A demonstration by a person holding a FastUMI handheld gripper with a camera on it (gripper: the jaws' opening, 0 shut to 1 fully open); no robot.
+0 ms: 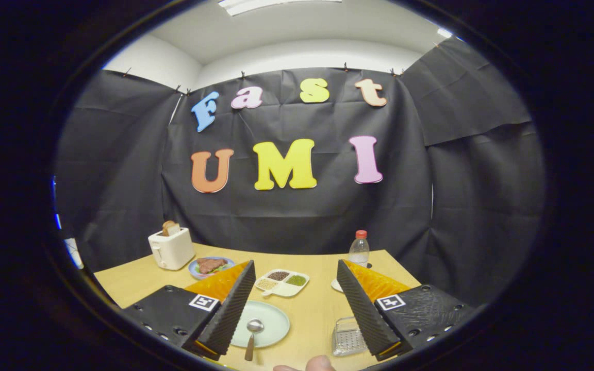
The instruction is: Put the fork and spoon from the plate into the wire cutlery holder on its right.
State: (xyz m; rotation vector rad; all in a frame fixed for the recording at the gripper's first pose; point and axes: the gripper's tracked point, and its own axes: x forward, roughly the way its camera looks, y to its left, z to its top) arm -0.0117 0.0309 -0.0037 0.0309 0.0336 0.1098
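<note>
The tongs (297, 304) are hanging wide apart and empty above the surface (312, 309), while the spoon (252, 336) is lying on the plate (271, 322) between them and the wire cutlery holder (347, 336) is sitting beside the right finger, apparently empty, so the job looks barely begun.

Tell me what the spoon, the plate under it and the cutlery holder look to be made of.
Spoon: polished metal, judging by the bright glint on its bowl.
Plate: likely glazed ceramic or melamine; pale green, smooth, evenly lit.
Wire cutlery holder: silvery metal mesh, its grid visible.
The hand-held gripper is open, holding nothing.
</note>
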